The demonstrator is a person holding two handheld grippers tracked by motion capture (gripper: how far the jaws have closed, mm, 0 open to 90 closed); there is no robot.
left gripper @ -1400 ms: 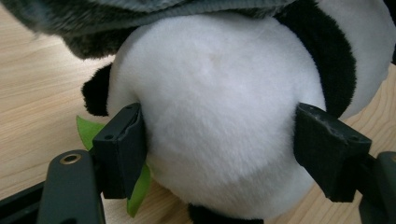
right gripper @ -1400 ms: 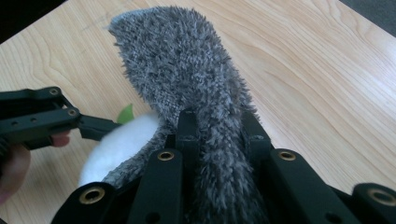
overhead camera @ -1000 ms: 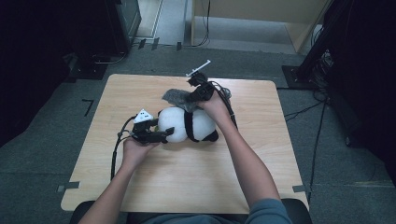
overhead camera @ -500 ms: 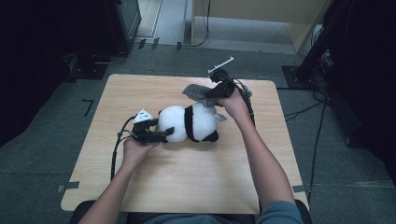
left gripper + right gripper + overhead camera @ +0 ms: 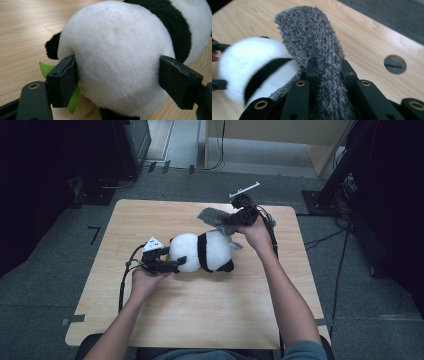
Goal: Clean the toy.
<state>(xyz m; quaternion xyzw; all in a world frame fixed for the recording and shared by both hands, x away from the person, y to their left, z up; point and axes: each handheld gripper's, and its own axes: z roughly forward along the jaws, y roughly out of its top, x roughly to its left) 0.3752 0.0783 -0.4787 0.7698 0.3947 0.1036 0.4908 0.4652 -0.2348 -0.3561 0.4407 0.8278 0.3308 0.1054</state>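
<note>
You are holding the toy panda (image 5: 202,251) down on the desk (image 5: 210,315) with your left gripper (image 5: 172,262); its jaws are standing wide and pressing on both sides of the round white part. Your right gripper (image 5: 231,218) is pinching the grey fuzzy cloth (image 5: 212,216) tight, just above the panda's far end; I think you are pulling it off, so next you are lifting it away while holding the panda firm. The panda's face is hidden; a green bit (image 5: 73,98) is peeking out underneath.
</note>
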